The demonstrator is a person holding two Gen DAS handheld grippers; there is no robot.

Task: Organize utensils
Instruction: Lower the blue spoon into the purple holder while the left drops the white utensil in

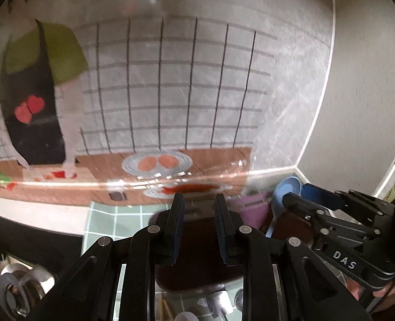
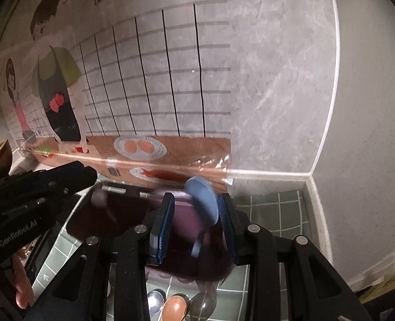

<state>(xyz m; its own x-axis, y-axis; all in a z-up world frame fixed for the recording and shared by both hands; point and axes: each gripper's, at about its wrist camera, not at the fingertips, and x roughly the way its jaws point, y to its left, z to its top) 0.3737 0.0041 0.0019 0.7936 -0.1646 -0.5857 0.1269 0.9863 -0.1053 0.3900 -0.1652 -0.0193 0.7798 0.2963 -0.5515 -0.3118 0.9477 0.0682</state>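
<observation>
Spoon (image 2: 204, 203), blue, stands tilted over a dark brown tray (image 2: 95, 219), its bowl up between the right gripper (image 2: 197, 224) pads; whether they pinch it cannot be told. Left gripper (image 1: 198, 230) hovers over the tray with jaws apart, nothing between. More spoons (image 2: 174, 306) lie below on green tiles (image 2: 275, 214).

Glossy blue plastic spoon (image 2: 204, 200); matt green tiled counter (image 2: 272, 211).
</observation>
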